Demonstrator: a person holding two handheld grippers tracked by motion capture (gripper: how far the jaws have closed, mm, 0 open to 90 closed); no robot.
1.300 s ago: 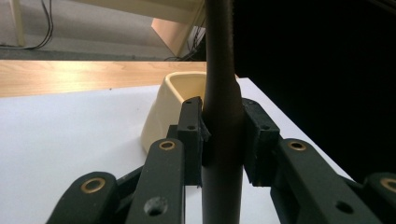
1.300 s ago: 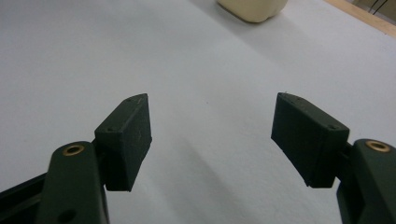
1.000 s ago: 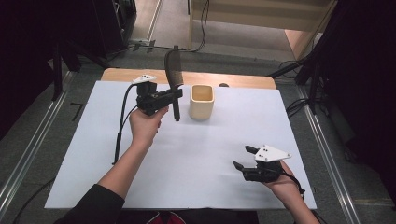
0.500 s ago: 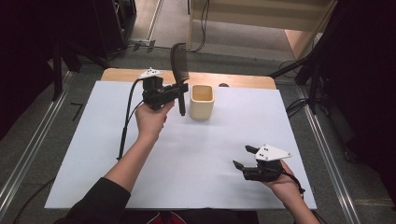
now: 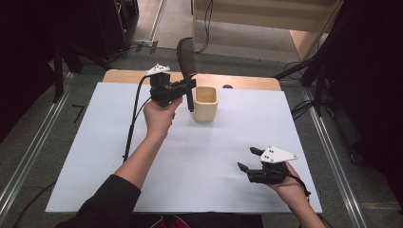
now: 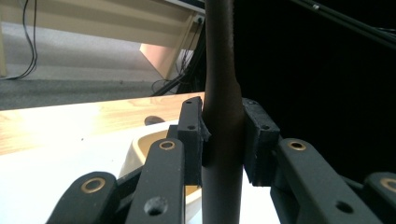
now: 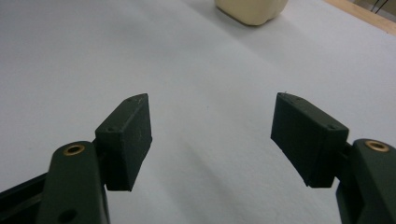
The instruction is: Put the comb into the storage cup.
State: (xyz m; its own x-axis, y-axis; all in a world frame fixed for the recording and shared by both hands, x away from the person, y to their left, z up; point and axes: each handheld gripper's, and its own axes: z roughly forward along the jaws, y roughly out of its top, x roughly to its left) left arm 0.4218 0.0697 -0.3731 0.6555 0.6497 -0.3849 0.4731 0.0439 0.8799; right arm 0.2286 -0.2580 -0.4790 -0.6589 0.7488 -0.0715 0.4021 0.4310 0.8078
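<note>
The left gripper (image 5: pixel 189 88) pinches a dark, slim-handled spatula (image 5: pixel 187 57), upright, blade at twelve o'clock, beside the cream cup (image 5: pixel 205 102). The right gripper (image 5: pixel 247 159) stands spread, holding nothing.

- A dark spatula (image 5: pixel 187 66) stands upright in the air, blade end up, its handle clamped just left of the cup's rim and its lower end hanging beside the cup.
- A cream cup (image 5: pixel 205 103), square with rounded corners, stands upright and open-topped on the white sheet near the table's far edge.
</note>
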